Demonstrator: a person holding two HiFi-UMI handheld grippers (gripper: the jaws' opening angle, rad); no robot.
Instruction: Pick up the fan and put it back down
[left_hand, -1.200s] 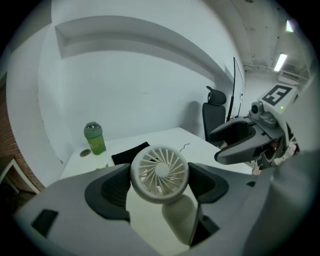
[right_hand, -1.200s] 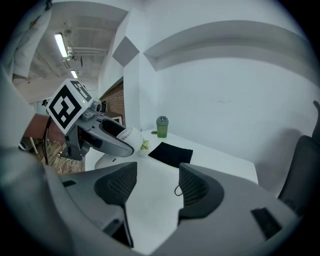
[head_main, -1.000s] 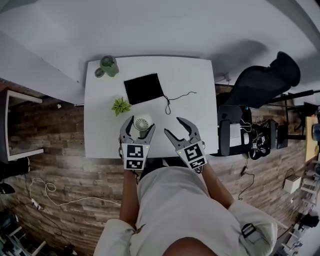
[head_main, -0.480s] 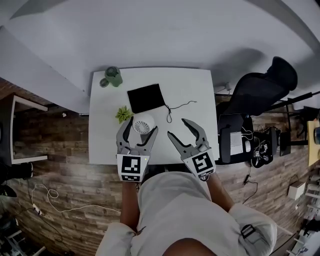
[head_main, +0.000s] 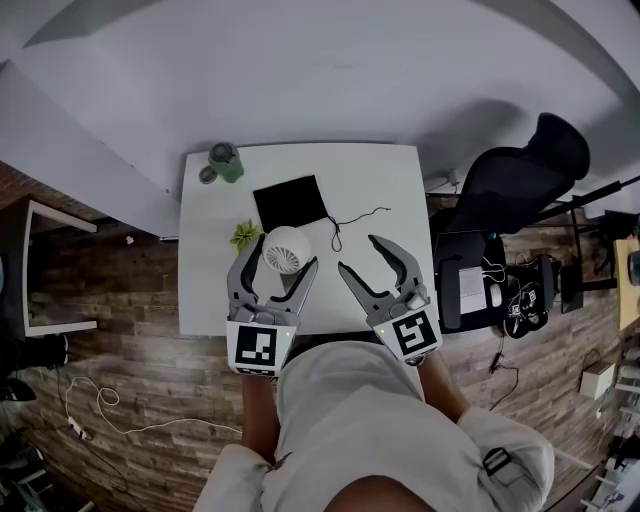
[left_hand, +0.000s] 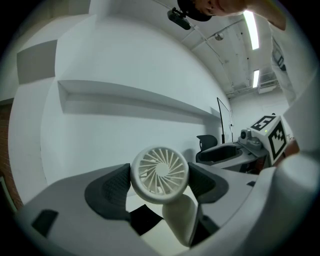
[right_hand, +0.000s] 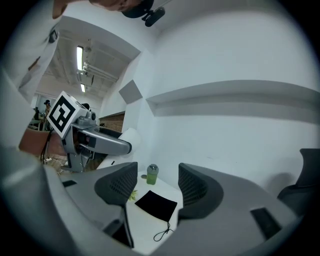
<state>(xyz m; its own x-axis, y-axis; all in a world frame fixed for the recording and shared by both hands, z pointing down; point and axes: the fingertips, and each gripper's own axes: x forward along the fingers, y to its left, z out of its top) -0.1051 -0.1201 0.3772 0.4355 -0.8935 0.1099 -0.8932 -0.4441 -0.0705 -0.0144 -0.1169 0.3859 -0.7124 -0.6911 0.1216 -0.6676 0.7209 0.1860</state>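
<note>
My left claw (head_main: 286, 251) is clenched on the white fan (left_hand: 160, 172), a pad on each side of its round head. I hold it up above the near part of the surface (head_main: 385, 185), with its stand hanging below. My right claw (head_main: 360, 253) is released and empty just beside it. Farther out are a small plant (head_main: 243, 236), a black pouch (head_main: 290, 200) with its cord (head_main: 345, 215), and a green bottle (head_main: 226, 161) at the far left corner.
</note>
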